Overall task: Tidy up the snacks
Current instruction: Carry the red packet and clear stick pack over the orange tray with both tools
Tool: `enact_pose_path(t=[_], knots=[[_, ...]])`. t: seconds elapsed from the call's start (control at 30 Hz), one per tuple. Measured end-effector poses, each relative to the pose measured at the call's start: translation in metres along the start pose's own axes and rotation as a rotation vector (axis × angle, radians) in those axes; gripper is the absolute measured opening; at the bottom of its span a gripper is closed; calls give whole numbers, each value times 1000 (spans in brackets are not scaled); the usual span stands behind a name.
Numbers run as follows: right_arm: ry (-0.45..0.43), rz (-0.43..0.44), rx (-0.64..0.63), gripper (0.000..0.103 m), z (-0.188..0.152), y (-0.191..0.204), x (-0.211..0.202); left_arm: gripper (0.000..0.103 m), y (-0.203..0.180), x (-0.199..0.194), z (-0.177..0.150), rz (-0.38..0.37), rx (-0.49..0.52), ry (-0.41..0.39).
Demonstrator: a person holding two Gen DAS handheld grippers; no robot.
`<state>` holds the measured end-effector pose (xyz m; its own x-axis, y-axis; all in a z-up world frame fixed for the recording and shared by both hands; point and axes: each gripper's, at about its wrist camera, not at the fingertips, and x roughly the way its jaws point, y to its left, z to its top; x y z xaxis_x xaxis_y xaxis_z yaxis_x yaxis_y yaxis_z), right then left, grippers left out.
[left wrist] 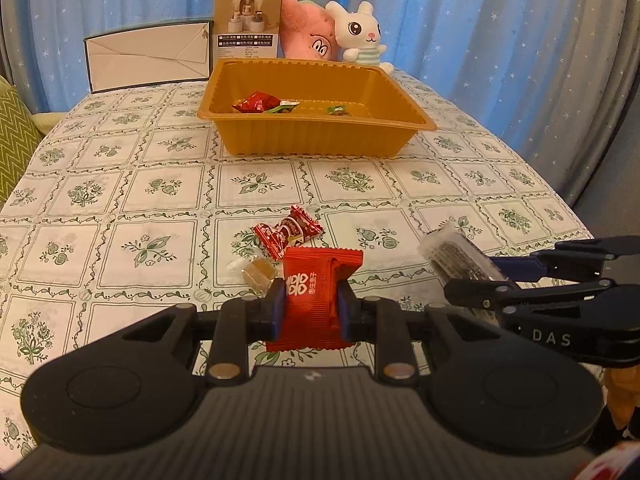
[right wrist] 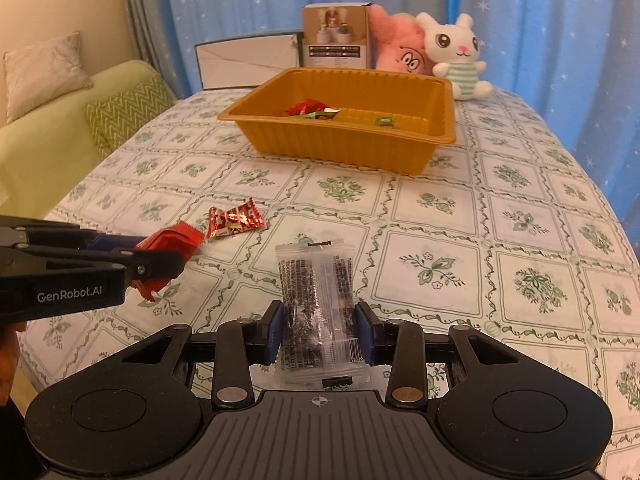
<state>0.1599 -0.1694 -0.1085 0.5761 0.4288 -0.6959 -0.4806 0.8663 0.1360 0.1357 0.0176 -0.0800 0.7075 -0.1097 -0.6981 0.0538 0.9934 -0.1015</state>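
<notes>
My left gripper (left wrist: 311,312) is shut on a red snack packet (left wrist: 320,280), held above the tablecloth; the same red snack packet (right wrist: 170,240) shows at the left of the right wrist view. My right gripper (right wrist: 323,330) is shut on a clear packet with black print (right wrist: 316,300), also lifted; this clear packet (left wrist: 456,256) appears at the right of the left wrist view. On the cloth lie a shiny red candy (left wrist: 290,232) and a small clear-wrapped amber candy (left wrist: 256,272). The orange tray (left wrist: 312,140) farther back holds a few wrapped snacks.
Behind the tray stand a brown product box (left wrist: 247,24), a pink plush (left wrist: 308,32), a white rabbit plush (left wrist: 360,34) and a white envelope-like box (left wrist: 148,56). A green sofa with cushions (right wrist: 60,128) flanks the table's left side. Blue curtains hang behind.
</notes>
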Motion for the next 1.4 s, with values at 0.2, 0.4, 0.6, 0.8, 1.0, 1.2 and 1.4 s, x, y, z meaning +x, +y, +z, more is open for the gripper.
enact_pose_path(t=[0.2, 0.4, 0.6, 0.8, 1.0, 1.2, 1.4], knots=[[-18, -4, 9, 38, 1, 1, -3, 23, -2, -2, 1, -6, 6, -6], [-43, -7, 33, 38, 5, 0, -6, 23, -4, -4, 7, -6, 24, -18], [-64, -11, 81, 38, 12, -7, -9, 23, -6, -7, 18, -12, 28, -39], [-89, -19, 114, 38, 21, -17, -14, 23, -4, -8, 30, -18, 25, -51], [-127, -47, 132, 38, 37, -27, -19, 23, 3, -6, 48, -16, 32, -63], [-187, -65, 139, 38, 61, -32, -25, 23, 5, -2, 73, -18, 57, -85], [-234, -73, 146, 38, 91, -40, -22, 23, 8, 7, 103, -21, 83, -118]])
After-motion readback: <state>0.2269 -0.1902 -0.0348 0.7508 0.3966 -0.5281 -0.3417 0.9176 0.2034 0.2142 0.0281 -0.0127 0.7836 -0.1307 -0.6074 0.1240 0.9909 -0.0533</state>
